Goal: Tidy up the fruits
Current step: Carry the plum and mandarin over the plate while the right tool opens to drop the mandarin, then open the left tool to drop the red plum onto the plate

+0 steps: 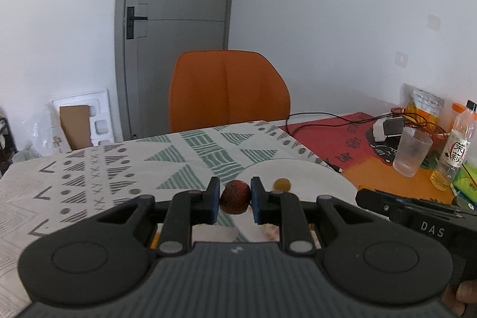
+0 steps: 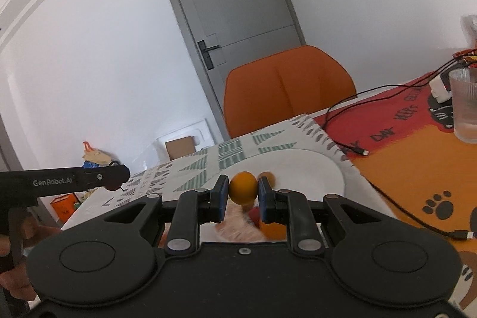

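Blue pads of your left gripper clamp a red fruit and your right gripper an orange, both above the plate; lower and release next.

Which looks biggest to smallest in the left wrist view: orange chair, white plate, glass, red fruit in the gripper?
1. orange chair
2. white plate
3. and 4. glass and red fruit, too alike to rank; the fruit sits nearest the camera, clamped in the left gripper.
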A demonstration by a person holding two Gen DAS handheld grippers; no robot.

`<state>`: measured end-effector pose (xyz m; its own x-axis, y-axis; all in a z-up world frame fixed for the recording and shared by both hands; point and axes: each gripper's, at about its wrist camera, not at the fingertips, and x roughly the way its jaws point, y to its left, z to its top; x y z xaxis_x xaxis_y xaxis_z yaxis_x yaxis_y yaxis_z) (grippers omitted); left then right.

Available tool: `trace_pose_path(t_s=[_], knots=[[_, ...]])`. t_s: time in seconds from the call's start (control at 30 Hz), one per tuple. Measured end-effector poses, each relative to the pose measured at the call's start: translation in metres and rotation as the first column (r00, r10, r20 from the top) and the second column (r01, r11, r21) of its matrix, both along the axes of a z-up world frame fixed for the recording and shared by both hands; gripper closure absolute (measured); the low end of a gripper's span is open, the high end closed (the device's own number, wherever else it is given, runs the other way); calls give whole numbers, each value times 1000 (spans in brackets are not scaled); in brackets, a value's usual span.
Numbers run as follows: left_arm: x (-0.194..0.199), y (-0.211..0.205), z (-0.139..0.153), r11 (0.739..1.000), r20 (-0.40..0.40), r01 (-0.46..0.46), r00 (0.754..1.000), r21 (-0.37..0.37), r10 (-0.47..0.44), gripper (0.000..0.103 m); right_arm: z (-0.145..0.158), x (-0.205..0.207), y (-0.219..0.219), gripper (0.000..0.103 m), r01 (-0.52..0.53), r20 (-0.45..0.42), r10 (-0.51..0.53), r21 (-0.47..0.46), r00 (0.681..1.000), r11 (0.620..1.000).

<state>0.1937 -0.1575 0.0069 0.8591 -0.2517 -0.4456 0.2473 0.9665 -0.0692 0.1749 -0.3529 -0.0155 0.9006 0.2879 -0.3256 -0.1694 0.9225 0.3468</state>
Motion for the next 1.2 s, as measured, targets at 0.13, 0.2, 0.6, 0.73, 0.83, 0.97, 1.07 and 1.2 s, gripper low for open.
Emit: trace_pose_path(t_s=[0.13,0.2,0.6,0.73,0.83,0.97,1.07,1.2], knots=[[8,-14,-3,1000,-7,21,1000,8,-21,83,-5,4,-10,84,15,-9,-15,1,1000,1000],[13,-22,-6,999,-12,30,999,15,-30,83,-8,6,-15,84,22,-16,-22,4,1000,1000],[37,-55,-21,996,-44,74,996,46,-72,83,-23,21,-33,83,31,-42,-30,27,999,999],[44,-64,-25,995,-54,89,995,53,-86,83,-29,27,-36,83,30,-49,-29,39,998,999],[49,-70,-29,993,-64,101,993,58,-97,83,-34,31,-38,83,28,-54,-25,50,998,998],[57,-77,-33,992,-72,116,991,56,-111,83,-37,31,-39,76,37,-45,-35,55,998,998],[60,-82,-36,990,-79,128,989,56,-123,83,-39,30,-43,76,42,-51,-39,71,998,997],[59,-87,-36,990,-61,134,990,47,-131,82,-41,28,-44,76,45,-53,-41,69,998,997]])
